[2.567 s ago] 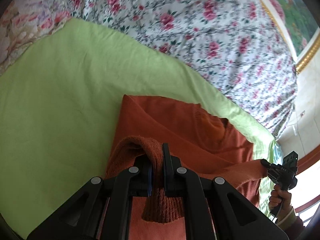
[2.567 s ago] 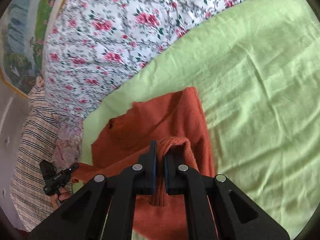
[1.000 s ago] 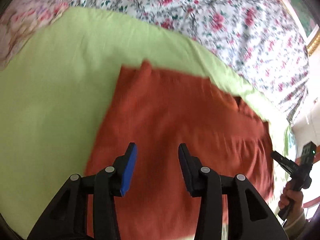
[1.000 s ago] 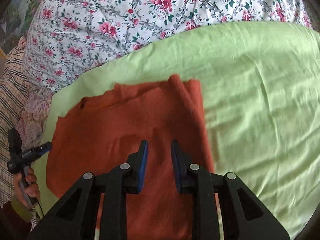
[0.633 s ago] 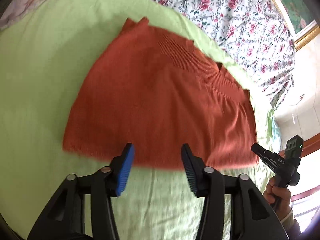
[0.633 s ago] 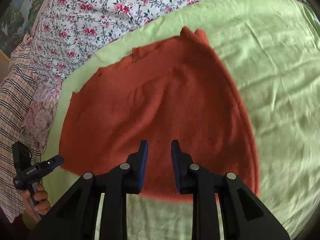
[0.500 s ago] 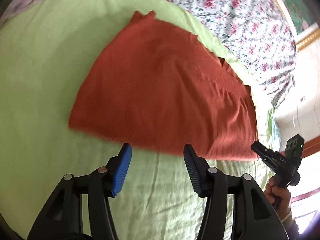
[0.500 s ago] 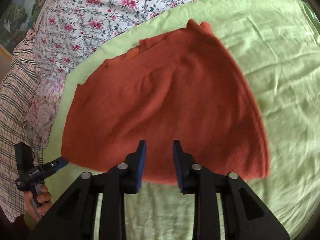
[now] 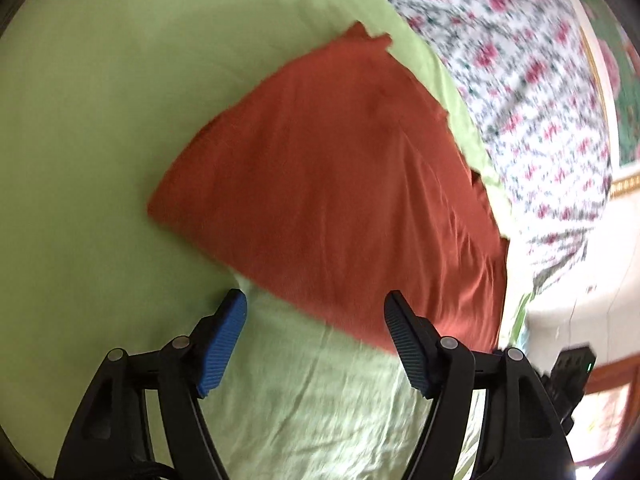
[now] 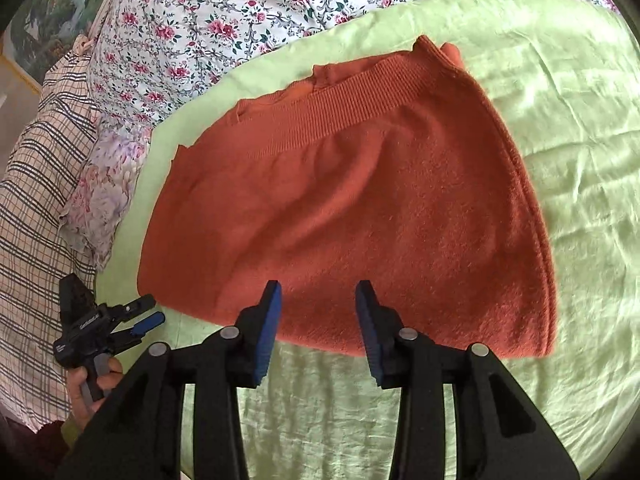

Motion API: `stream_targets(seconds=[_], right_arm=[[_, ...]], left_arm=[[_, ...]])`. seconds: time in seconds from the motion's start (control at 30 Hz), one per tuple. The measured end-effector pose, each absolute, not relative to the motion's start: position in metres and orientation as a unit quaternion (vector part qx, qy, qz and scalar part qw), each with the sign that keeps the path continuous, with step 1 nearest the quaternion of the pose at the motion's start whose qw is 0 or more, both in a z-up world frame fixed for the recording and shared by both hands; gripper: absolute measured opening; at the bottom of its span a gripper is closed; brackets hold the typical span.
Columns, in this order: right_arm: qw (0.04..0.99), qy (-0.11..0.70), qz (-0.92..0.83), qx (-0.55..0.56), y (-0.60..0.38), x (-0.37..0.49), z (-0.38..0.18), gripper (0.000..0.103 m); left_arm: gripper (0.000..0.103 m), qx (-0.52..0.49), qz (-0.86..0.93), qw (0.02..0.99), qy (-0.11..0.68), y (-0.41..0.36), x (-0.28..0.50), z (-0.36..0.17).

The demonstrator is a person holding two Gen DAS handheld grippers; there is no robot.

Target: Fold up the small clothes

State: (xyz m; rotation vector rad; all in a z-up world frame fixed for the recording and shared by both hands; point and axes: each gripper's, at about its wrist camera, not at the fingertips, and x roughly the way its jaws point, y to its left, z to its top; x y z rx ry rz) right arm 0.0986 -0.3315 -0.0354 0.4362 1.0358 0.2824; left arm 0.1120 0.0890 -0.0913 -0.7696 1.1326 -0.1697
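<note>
We see the rust-orange sweater [image 10: 352, 208] lying folded and flat on the green sheet [image 10: 560, 80], toward the sheet's far edge, where the flowered quilt [image 10: 224, 12] begins. Its ribbed band [image 10: 340, 100] runs across the far side of the fold, with bits of another layer poking out just beyond it. The near edge of the sweater is a smooth, rounded fold facing us.

Our right gripper [image 10: 318, 316] hangs over that near edge with its jaws apart and nothing between them; the blue pads [image 10: 266, 332] frame the fabric without our being able to tell whether they touch it. Our left gripper [image 9: 316, 320] shows its jaws spread wide, also empty, sitting over the sheet at the sweater's near edge. That view is blurred, so fine detail in the knit is lost there.

From the right wrist we catch the left gripper off the sweater's left corner, held in a hand [image 10: 92, 388], just beside a checked cloth [image 10: 32, 208] at the sheet's left edge. A floral pillow [image 10: 104, 184] sits between them.
</note>
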Motion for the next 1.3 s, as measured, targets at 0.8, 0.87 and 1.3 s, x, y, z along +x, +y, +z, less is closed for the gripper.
stream_targets(seconds=[0.8, 0.87, 1.3], right_arm=[[0.824, 0.492, 0.148, 0.238, -0.39, 0.136, -0.04, 0.04], [0.822, 0.489, 0.147, 0.252, -0.397, 0.141, -0.041, 0.04], [0.765, 0.514, 0.231, 0.313, -0.367, 0.202, -0.061, 0.055]], left_arm=[[0.01, -0.194, -0.115, 0.87, 0.438, -0.012, 0.161, -0.007], [0.01, -0.155, -0.151, 0.872, 0.439, -0.05, 0.16, 0.001], [0.008, 0.009, -0.237, 0.841, 0.486, -0.176, 0.148, -0.052]])
